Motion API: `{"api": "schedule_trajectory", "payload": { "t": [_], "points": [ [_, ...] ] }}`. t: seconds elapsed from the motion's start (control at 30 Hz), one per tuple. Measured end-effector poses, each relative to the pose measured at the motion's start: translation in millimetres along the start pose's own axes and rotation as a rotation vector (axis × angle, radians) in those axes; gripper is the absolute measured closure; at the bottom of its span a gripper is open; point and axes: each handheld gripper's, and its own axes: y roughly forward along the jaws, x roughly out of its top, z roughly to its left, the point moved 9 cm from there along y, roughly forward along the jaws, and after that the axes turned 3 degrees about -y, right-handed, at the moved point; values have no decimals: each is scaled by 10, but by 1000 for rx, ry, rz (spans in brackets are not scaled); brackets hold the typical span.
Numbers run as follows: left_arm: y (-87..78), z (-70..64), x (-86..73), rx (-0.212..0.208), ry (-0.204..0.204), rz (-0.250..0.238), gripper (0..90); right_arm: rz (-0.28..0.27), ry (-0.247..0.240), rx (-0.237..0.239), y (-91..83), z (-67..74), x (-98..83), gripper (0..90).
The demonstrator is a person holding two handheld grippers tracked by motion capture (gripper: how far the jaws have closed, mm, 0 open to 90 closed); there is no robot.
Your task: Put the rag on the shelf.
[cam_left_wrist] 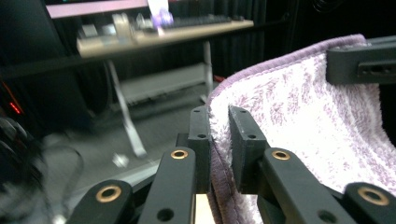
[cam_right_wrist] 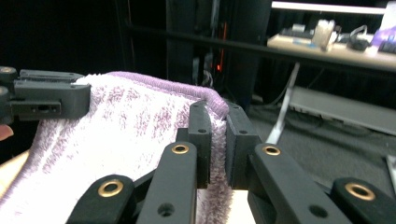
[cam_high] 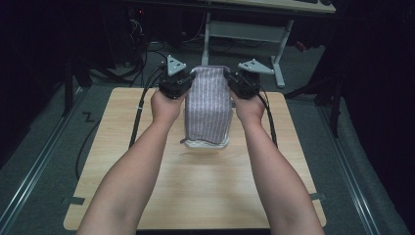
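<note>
A purple and white striped towel (cam_high: 209, 105) is held up by its two far corners over the far half of the wooden table (cam_high: 147, 186); its near end droops onto the table. My left gripper (cam_high: 188, 81) is shut on the towel's left corner, and in the left gripper view the jaws pinch the hemmed edge of the towel (cam_left_wrist: 299, 116). My right gripper (cam_high: 229, 80) is shut on the right corner, where the right gripper view shows the towel (cam_right_wrist: 130, 126) pinched between the pads. Each gripper view shows the other gripper's jaw at the opposite corner.
Cables (cam_high: 139, 110) trail from both grippers across the table and down its sides. Beyond the far edge stands a desk frame with white legs (cam_high: 281, 54). Grey floor mats lie to both sides of the table.
</note>
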Motion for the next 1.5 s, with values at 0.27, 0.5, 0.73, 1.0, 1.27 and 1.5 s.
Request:
{"api": "schedule_trajectory", "payload": {
  "t": [0.27, 0.5, 0.73, 1.0, 1.27, 1.5],
  "points": [
    [194, 65, -310, -16, -69, 109, 777, 129, 8, 12, 207, -16, -317, 808],
    [173, 30, -320, -20, -88, 108, 579, 147, 30, 12, 203, -23, -384, 614],
    [86, -78, -255, -29, -50, 90, 561, 135, 5, 15, 139, 39, -340, 614],
    [-61, -186, -202, -35, -25, 62, 526, 127, -13, 12, 4, 86, -338, 610],
    [-200, -226, -240, -38, -33, 48, 504, 108, -16, 9, -202, 108, -338, 596],
    [-365, -275, -274, -54, -32, 37, 502, 93, -26, 12, -366, 164, -365, 587]
  ]
}}
